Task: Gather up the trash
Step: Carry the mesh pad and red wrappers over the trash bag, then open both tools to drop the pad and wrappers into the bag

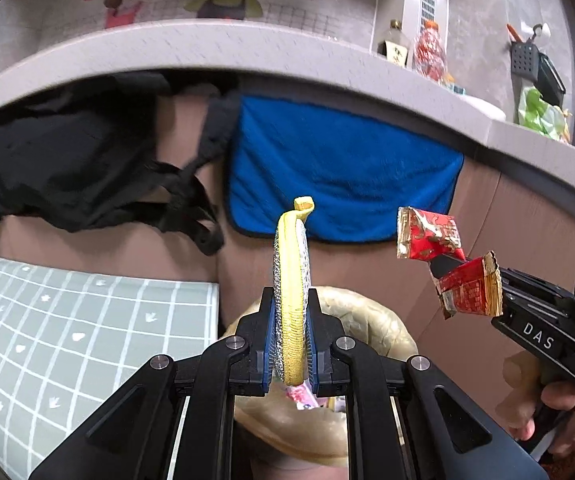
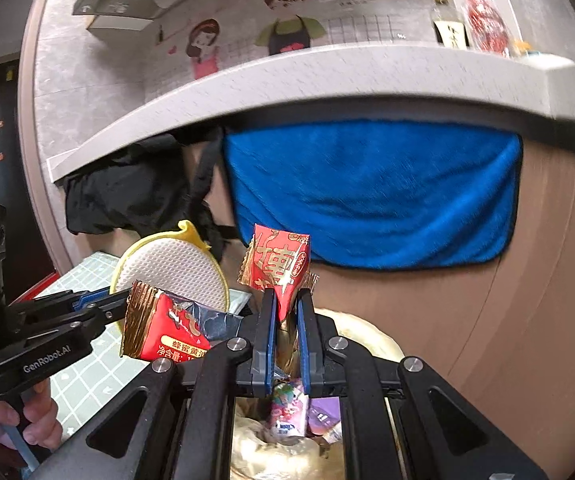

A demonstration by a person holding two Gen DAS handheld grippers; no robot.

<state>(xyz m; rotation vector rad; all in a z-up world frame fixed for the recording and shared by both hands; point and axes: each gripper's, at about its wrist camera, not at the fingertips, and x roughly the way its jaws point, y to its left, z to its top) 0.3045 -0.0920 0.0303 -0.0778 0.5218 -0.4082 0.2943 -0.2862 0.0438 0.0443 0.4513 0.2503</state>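
Left wrist view catches the round yellow-rimmed pad [image 1: 290, 300] edge-on; the right view shows its white mesh face [image 2: 171, 270] — and pink and purple packets [image 2: 289, 412] down in the beige-lined bin [image 2: 371, 338]. Grey countertop [image 1: 207, 46] overhead, blue towel [image 1: 339, 172] and black cloth [image 1: 67, 160] hanging beneath it, grid-pattern mat [image 1: 67, 320] at left. Left gripper [image 1: 290, 344] clamped on the pad; right gripper [image 2: 286, 332] clamped on a red-and-gold wrapper [image 2: 279, 268], both above the bin.
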